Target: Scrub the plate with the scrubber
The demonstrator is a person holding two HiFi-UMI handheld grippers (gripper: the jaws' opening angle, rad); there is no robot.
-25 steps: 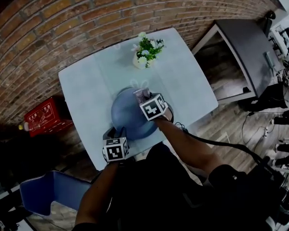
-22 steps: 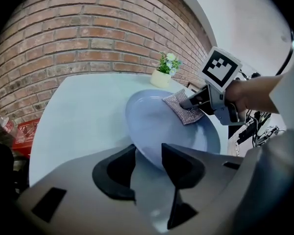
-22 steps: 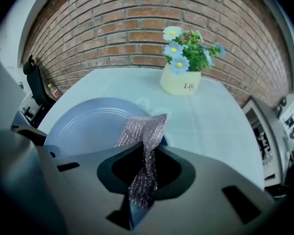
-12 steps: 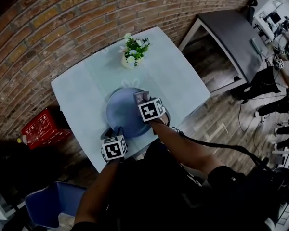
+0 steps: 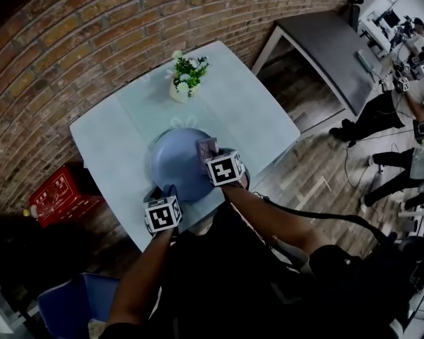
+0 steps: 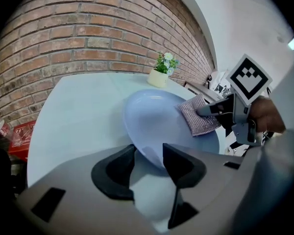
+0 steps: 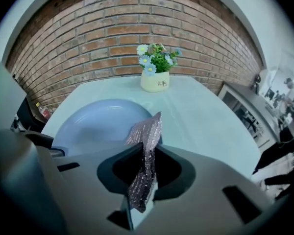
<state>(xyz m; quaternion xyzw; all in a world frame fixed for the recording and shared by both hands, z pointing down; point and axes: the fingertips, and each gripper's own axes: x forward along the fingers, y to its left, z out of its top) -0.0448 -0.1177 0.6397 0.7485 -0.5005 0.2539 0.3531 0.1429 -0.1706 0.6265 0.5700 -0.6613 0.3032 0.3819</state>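
Note:
A blue plate (image 5: 175,162) lies on the pale table (image 5: 113,136). My left gripper (image 5: 166,191) sits at the plate's near rim. Its jaws have just been opening, and the rim (image 6: 149,153) lies between them with the pads apart from it. My right gripper (image 5: 209,152) is shut on a silvery-purple mesh scrubber (image 5: 207,147). It holds the scrubber (image 6: 198,116) over the right side of the plate (image 6: 157,119). In the right gripper view the scrubber (image 7: 146,151) stands up between the jaws, with the plate (image 7: 95,124) beyond it on the left.
A small white pot of flowers (image 5: 181,76) stands at the far side of the table, near the brick wall. A red crate (image 5: 56,193) and a blue chair (image 5: 71,306) are on the floor to the left. A dark desk (image 5: 325,41) stands to the right.
My right gripper has carried the scrubber across the plate toward its right rim and has rolled. The left gripper has stayed at the near rim.

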